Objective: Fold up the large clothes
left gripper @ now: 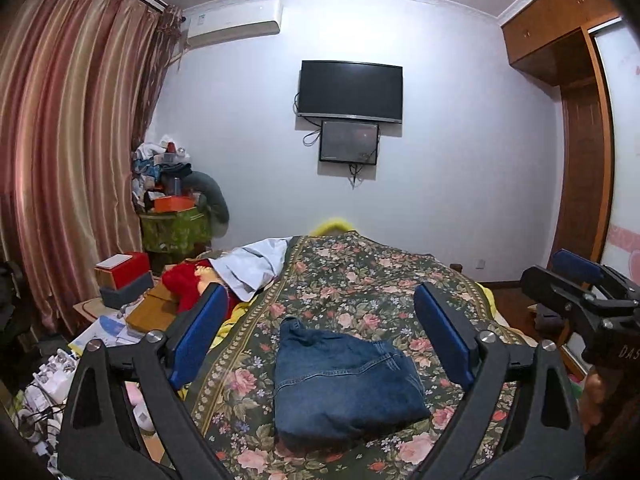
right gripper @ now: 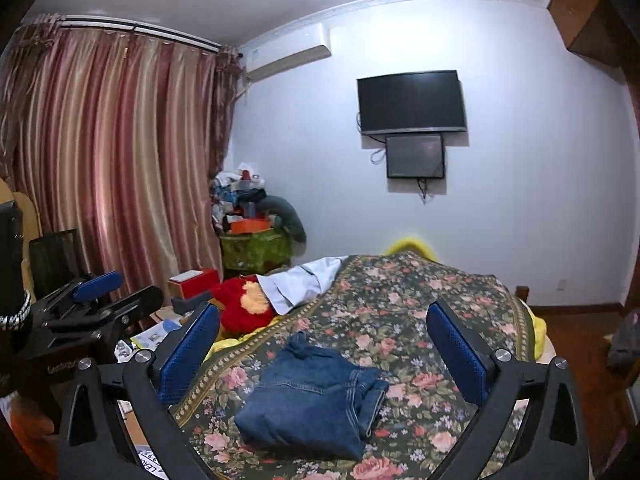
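Floral-covered bed (left gripper: pixel 360 280) ahead of and below both claws. Folded blue jeans (left gripper: pixel 344 384) lying on it, between and beneath the parted blue pads of left claw (left gripper: pixel 320 332) and right claw (right gripper: pixel 324 344), untouched, both empty.

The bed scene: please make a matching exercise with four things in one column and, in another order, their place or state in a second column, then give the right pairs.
Things:
1. jeans
2. television
3. red plush toy
4. left tongs

Places or states:
A. mounted on the wall, screen dark
B. open, holding nothing
C. folded into a compact bundle on the floral bedspread
D. lying at the left edge of the bed, beside a pale cloth

Pairs: 1-C, 2-A, 3-D, 4-B
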Available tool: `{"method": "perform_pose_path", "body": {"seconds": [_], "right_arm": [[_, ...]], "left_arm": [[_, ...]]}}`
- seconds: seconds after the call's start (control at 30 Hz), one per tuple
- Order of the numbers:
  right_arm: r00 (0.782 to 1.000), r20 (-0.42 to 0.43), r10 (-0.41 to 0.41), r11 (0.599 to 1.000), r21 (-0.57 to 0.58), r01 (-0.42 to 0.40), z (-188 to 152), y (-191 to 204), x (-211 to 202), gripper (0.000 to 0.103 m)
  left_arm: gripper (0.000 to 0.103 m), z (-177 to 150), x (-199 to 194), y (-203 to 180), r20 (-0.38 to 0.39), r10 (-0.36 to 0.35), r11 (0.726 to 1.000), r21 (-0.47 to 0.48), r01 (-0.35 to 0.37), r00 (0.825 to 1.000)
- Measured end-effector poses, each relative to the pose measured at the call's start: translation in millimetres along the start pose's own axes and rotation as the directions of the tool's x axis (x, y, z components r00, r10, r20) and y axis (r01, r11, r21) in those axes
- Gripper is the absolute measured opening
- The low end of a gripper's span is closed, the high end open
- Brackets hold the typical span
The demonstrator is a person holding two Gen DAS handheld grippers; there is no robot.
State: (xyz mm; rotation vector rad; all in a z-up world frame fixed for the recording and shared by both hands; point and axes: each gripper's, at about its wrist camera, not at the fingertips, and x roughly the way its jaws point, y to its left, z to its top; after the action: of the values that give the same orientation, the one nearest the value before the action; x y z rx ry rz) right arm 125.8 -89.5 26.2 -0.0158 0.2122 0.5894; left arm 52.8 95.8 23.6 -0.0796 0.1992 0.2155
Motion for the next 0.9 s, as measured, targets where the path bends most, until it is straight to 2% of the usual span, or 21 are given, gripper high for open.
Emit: {"method": "perform_pose_path", "body": {"seconds": [0.17, 0.9], "right_arm": [[0.999, -0.033, -0.007, 1.0, 0.015, 0.007, -5, -3, 3, 0.103], [1.0, -0.019, -0.006, 1.0, 0.007, 0.006, -5, -4, 0, 0.103]], "left_arm": [[0.097, -7, 0, -1, -0.022, -0.012, 1.0, -0.023, 0.011, 1.0], [0.098, -13, 2, -3, -0.034, -0.03, 0.999, -0.016, 0.029, 0.999]]}}
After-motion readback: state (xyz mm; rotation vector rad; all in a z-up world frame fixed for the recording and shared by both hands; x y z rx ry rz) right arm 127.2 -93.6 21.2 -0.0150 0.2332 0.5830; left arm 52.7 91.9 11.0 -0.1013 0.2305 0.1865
